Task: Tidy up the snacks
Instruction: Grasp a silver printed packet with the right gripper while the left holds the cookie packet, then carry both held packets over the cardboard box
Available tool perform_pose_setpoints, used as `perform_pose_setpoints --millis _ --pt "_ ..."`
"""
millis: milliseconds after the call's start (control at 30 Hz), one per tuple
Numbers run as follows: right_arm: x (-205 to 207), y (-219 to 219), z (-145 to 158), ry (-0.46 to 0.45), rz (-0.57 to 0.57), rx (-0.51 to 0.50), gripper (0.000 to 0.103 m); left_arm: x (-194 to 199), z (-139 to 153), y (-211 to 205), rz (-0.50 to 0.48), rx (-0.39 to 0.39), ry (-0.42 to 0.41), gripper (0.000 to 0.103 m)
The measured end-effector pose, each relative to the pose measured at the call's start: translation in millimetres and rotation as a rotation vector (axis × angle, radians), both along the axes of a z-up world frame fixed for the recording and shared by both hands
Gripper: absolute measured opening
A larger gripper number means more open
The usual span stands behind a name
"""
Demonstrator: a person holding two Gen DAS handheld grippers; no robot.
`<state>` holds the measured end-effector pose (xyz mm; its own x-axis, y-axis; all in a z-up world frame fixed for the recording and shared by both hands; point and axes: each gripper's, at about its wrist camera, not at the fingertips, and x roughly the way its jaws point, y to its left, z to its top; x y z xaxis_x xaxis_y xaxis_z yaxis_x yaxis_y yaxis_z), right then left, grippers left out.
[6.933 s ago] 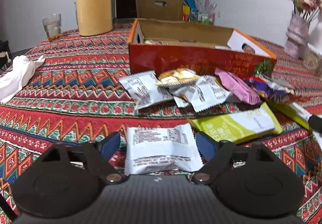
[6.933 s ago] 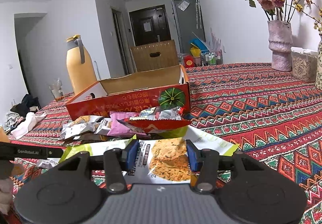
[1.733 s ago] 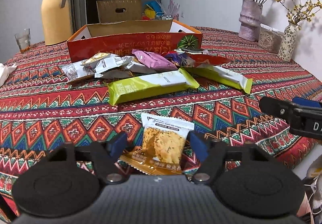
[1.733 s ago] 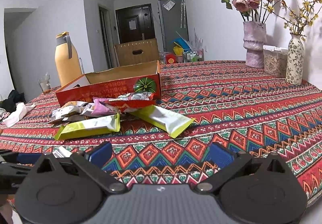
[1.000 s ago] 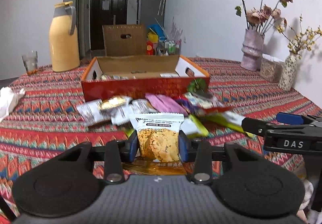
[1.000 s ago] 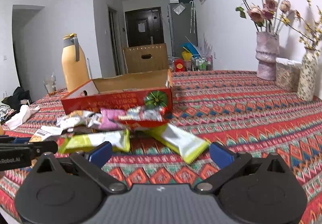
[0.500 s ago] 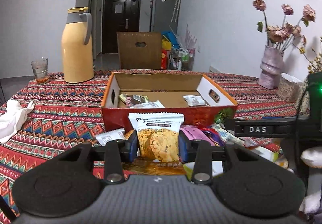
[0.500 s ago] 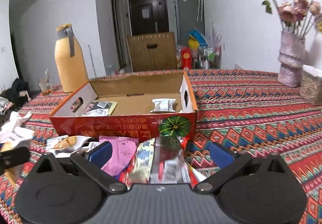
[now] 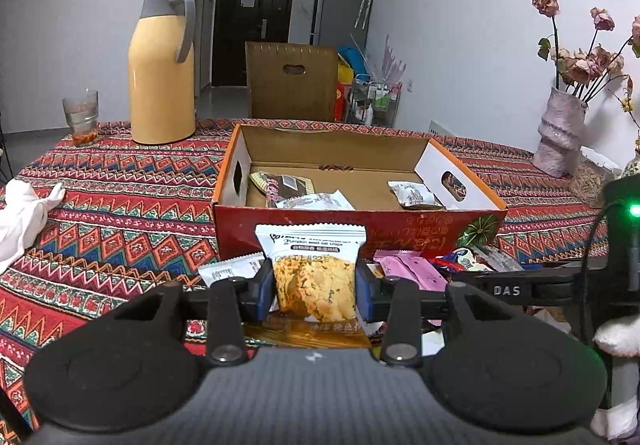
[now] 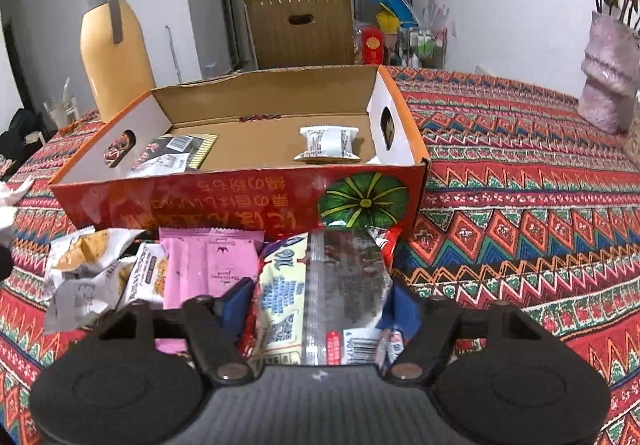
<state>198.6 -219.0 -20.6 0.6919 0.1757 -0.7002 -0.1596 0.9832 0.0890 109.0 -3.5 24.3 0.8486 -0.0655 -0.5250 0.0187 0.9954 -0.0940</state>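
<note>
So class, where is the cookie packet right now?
In the left wrist view, the cookie packet is clamped upright in the left gripper, just in front of the red box.

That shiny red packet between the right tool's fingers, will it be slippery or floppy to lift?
Probably slippery: the red packet has glossy, reflective film. Likely floppy and light too, since it looks thin and crinkled. The right tool is closing around it.

"DAS" stands on the right gripper; the cookie packet reads "pumpkin seed oat crisps"
</note>
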Motion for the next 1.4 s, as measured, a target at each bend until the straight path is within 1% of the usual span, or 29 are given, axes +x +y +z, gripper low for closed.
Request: perform_pose_setpoints --millis 33,67,133,267,400,667,900,1100,1333,1400 --pt "-2.3 -0.7 1.0 -0.010 -0.002 -0.001 0.059 -0.1 -0.5 -0.3 0.000 -0.001 0.000 0.040" --pt "-3.9 -2.0 2.2 -0.018 0.000 0.003 0.056 -0.1 -0.6 -0.2 0.000 -0.002 0.000 0.040" --pt "-10.1 -4.6 4.1 -0.037 0.007 0.008 0.054 0.3 -0.5 -0.1 0.002 -0.005 -0.001 0.040" --pt "-21.3 -8.8 9.2 -0.074 0.010 0.017 0.054 1.6 3.4 -0.7 0.003 -0.007 -0.010 0.040" --pt "-32.0 -11.0 21.1 -0.122 0.020 0.019 0.054 4.9 11.3 -1.4 0.007 0.000 -0.028 0.040" --pt "-31.1 -11.6 49.1 -0.211 0.027 0.029 0.054 21.8 33.1 -2.2 0.025 0.016 -0.073 0.040" --pt "-8.6 -6.5 68.1 -0.266 0.040 0.027 0.054 46.6 43.9 -4.7 0.042 0.035 -0.083 0.040" --pt "18.2 -1.3 75.7 -0.298 0.044 0.037 0.054 75.1 48.3 -6.7 0.061 0.045 -0.079 0.040" --pt "56.9 5.0 73.6 -0.300 0.044 0.037 0.054 113.4 46.3 -5.9 0.089 0.041 -0.067 0.040" --pt "66.8 6.7 70.4 -0.298 0.041 0.039 0.054 123.6 43.2 -5.2 0.100 0.025 -0.061 0.040"
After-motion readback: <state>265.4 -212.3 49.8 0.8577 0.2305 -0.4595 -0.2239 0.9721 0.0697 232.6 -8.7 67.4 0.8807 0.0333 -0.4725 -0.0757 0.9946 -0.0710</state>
